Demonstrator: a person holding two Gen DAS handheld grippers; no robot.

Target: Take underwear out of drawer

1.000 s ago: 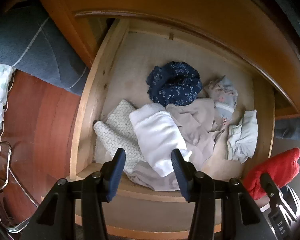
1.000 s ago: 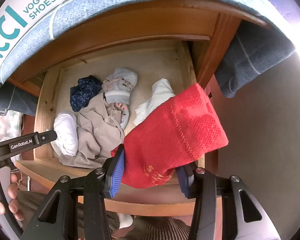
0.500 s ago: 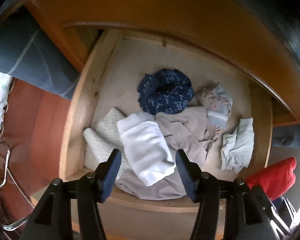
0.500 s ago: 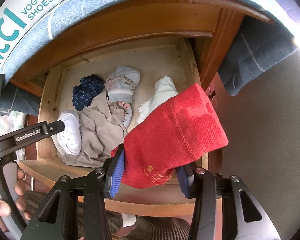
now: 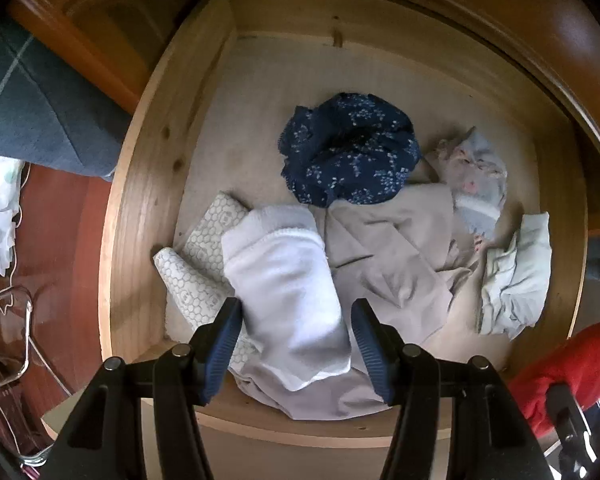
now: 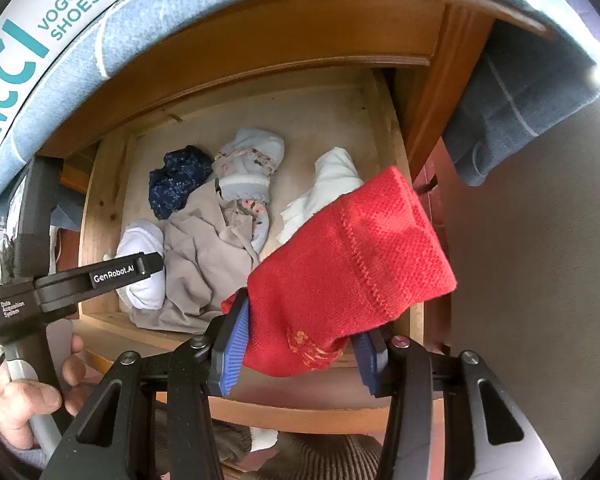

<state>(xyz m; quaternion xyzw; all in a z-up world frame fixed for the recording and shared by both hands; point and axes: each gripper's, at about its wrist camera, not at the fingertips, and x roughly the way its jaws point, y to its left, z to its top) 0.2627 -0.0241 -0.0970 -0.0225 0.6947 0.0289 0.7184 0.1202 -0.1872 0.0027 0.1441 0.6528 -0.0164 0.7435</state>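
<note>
Red knitted garment (image 6: 348,272) sits clamped between the right gripper (image 6: 300,344) fingers, held clear of the wooden drawer (image 5: 140,216); left gripper (image 5: 296,344) fingers, apart and just narrowing, straddle the white folded underwear (image 5: 288,292) inside it.

One drawer (image 5: 140,216), seven garments, two hand-held grippers.

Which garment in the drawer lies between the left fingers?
The white roll. It lies between the two left fingers; the navy, beige and pale green pieces lie farther away.
</note>
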